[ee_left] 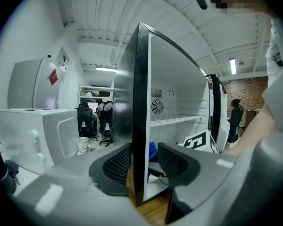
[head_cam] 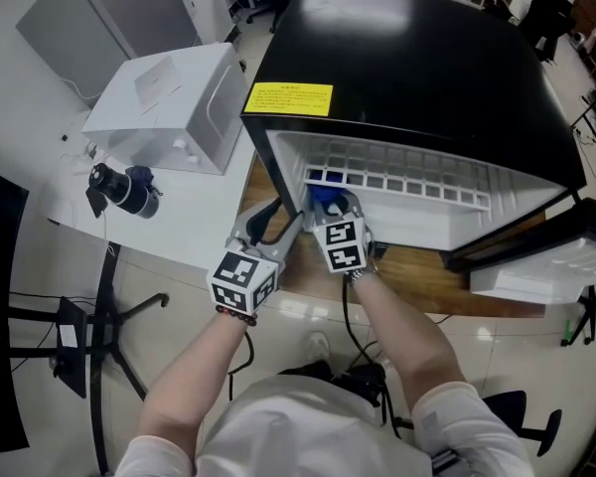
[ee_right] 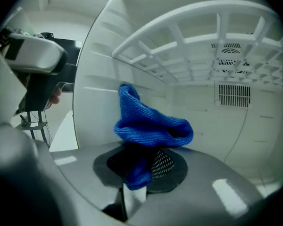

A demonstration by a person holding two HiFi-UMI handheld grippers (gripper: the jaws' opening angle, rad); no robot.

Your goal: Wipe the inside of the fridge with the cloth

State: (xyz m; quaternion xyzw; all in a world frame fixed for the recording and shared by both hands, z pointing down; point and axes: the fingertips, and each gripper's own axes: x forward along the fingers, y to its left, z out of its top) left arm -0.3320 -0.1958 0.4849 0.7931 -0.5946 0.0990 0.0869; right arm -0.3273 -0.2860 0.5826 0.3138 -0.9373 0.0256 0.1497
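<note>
The black fridge (head_cam: 417,68) stands open towards me on a wooden board. My right gripper (head_cam: 330,205) reaches into its white interior, shut on a bunched blue cloth (ee_right: 148,124). The cloth stands up above the jaws close to the left inner wall, under the white wire shelf (ee_right: 203,51). My left gripper (ee_left: 144,161) is at the fridge's left wall (ee_left: 140,102). Its jaws straddle the wall's front edge, one pad outside and one inside. A small gap shows at the inner pad, so it is open. Past that wall the blue cloth (ee_left: 152,150) and the right gripper's marker cube (ee_left: 198,140) show.
A white box-like appliance (head_cam: 169,102) and a small black device (head_cam: 124,189) sit on the white table left of the fridge. The fridge door (head_cam: 546,256) hangs open at the right. A paper cup (ee_left: 82,144) and seated people are in the far room.
</note>
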